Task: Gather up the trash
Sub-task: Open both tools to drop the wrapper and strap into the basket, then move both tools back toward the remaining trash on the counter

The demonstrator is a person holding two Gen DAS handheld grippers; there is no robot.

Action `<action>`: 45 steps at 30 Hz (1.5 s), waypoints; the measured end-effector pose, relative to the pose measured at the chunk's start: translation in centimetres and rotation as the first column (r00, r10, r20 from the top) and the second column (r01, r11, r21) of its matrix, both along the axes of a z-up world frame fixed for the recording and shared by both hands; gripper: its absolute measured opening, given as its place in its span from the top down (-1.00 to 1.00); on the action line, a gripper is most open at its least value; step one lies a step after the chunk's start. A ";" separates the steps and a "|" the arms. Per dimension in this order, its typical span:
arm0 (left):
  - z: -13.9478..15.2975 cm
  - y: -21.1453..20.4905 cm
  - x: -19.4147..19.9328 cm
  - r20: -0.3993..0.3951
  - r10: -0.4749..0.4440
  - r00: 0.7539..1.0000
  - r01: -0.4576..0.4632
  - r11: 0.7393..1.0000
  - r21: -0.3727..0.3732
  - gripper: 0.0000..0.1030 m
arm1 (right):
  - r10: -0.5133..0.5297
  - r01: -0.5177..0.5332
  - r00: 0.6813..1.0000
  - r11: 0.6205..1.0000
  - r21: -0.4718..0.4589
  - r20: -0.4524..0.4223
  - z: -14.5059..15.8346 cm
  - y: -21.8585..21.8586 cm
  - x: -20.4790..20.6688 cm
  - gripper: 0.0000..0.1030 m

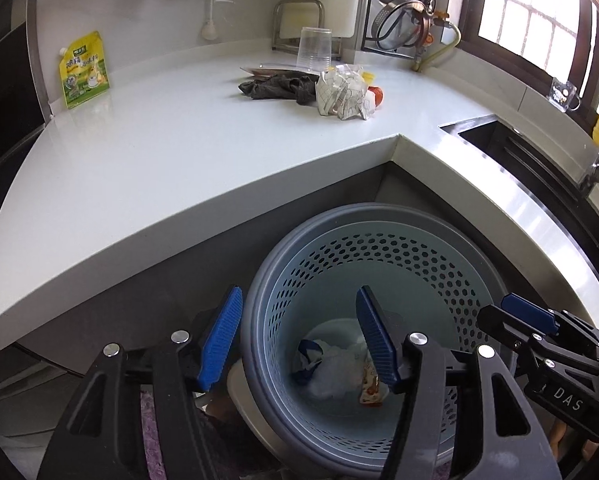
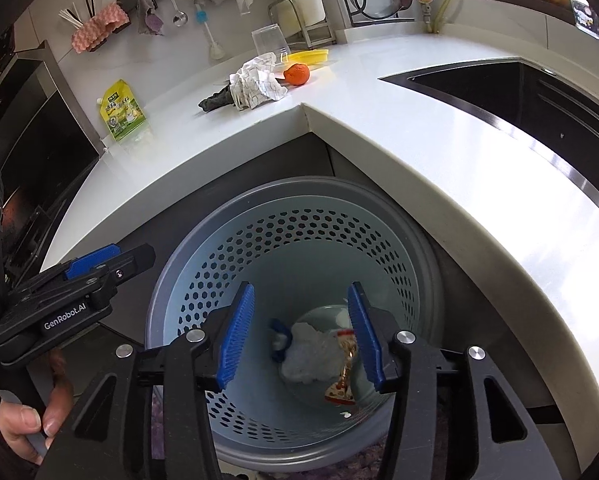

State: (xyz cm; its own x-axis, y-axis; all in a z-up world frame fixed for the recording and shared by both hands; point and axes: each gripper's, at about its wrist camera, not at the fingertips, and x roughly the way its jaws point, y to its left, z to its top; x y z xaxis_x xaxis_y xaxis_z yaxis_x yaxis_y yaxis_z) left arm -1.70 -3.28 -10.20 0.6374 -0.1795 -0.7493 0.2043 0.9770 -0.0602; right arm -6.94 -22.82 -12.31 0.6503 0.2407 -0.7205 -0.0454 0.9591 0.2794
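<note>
Occlusions and cut-offs:
- Bin: near rim hidden behind the left tool; floor partly covered by white crumpled trash.
- Blue item under that trash: kind cannot be told.
- Snack wrapper: print too small to read.
- Dark cloth on the desk: mostly behind crumpled paper.
- Sink: cut by the frame edge.
- Yellow pouch: lettering illegible.

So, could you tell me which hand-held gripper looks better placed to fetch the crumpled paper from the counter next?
Probably the right hand-held gripper: both hang open and empty over the bin, but the crumpled paper lies right of centre in the left view and closer in the right view.
</note>
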 end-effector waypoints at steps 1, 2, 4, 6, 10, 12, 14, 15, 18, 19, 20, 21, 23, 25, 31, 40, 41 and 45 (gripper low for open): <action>0.1 0.0 0.0 0.002 0.002 1.000 -0.002 1.000 0.001 -0.15 | -0.001 0.001 1.000 1.000 0.001 0.000 0.0 0.0 0.0 0.07; 0.1 0.1 0.0 0.003 0.004 1.000 -0.004 1.000 0.000 -0.18 | -0.002 0.002 1.000 1.000 0.003 0.000 0.1 -0.1 -0.1 0.06; 0.2 0.2 -0.1 0.004 0.008 1.000 -0.008 1.000 -0.003 -0.23 | -0.002 0.002 1.000 1.000 0.005 0.003 0.2 -0.1 -0.2 0.05; 0.2 0.3 -0.2 0.009 0.013 1.000 -0.013 1.000 -0.002 -0.25 | -0.001 0.001 1.000 1.000 0.003 0.008 0.3 -0.1 -0.3 0.01; 0.5 0.8 -0.3 0.025 0.027 0.999 -0.027 1.000 -0.015 -0.42 | -0.003 0.003 1.000 1.000 0.003 0.016 0.4 -0.1 -0.3 0.00; 0.8 1.0 -0.4 0.038 0.037 0.999 -0.036 0.999 -0.018 -0.47 | -0.006 0.006 1.000 1.000 0.004 0.021 0.5 -0.2 -0.3 -0.04; 1.2 1.2 -0.4 0.053 0.047 0.997 -0.046 0.999 -0.020 -0.58 | -0.008 0.008 1.000 1.000 0.005 0.029 0.6 -0.3 -0.3 -0.11; 1.4 1.3 -0.4 0.060 0.052 0.997 -0.051 0.998 -0.021 -0.63 | -0.009 0.009 0.999 1.000 0.004 0.035 0.7 -0.3 -0.3 -0.14; 1.9 1.8 -0.4 0.088 0.071 0.994 -0.069 0.997 -0.029 -0.74 | -0.008 0.008 0.998 1.000 0.005 0.057 1.1 -0.3 -0.4 -0.22; 2.1 1.9 -0.4 0.096 0.077 0.992 -0.075 0.997 -0.027 -0.75 | -0.006 0.006 0.998 1.000 0.006 0.064 1.2 -0.2 -0.4 -0.23; 2.3 2.0 -0.4 0.104 0.083 0.991 -0.081 0.996 -0.025 -0.76 | -0.003 0.002 0.997 1.000 0.006 0.072 1.3 -0.2 -0.4 -0.24; 2.4 2.1 -0.3 0.112 0.088 0.990 -0.086 0.996 -0.024 -0.76 | -0.001 0.000 0.997 1.000 0.006 0.079 1.5 -0.2 -0.4 -0.25; 2.8 2.3 -0.3 0.127 0.096 0.987 -0.093 0.995 -0.027 -0.81 | 0.001 -0.001 0.995 1.000 0.006 0.096 1.8 -0.2 -0.3 -0.31; 3.2 2.5 -0.2 0.143 0.099 0.985 -0.094 0.995 -0.038 -0.87 | -0.002 0.002 0.994 1.000 0.007 0.113 2.1 -0.3 -0.1 -0.35; 4.7 2.5 0.4 0.216 0.116 0.970 -0.112 0.993 -0.028 -0.87 | -0.008 0.008 0.987 1.000 0.003 0.158 3.1 -0.9 1.2 -0.43; 6.4 1.9 3.5 0.265 0.117 0.957 -0.101 0.992 -0.076 -0.87 | 0.034 -0.011 0.966 0.996 -0.088 0.258 6.7 -0.7 5.6 -0.52; 6.6 1.9 3.9 0.268 0.117 0.956 -0.098 0.992 -0.083 -0.87 | 0.046 -0.019 0.963 0.994 -0.104 0.267 7.2 -0.6 6.3 -0.52; 7.2 1.6 6.0 0.280 0.130 0.951 -0.109 0.990 -0.090 -0.87 | 0.090 -0.044 0.961 0.983 -0.177 0.261 8.5 -0.4 9.5 -0.53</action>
State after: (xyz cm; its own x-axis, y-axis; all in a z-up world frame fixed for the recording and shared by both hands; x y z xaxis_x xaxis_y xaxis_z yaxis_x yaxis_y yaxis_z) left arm 4.27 -1.71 -3.02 0.8421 -0.1361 -0.5219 0.1056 0.9905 -0.0878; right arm 2.58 -23.23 -3.84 0.8106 0.1814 -0.5567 -0.1624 0.9831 0.0839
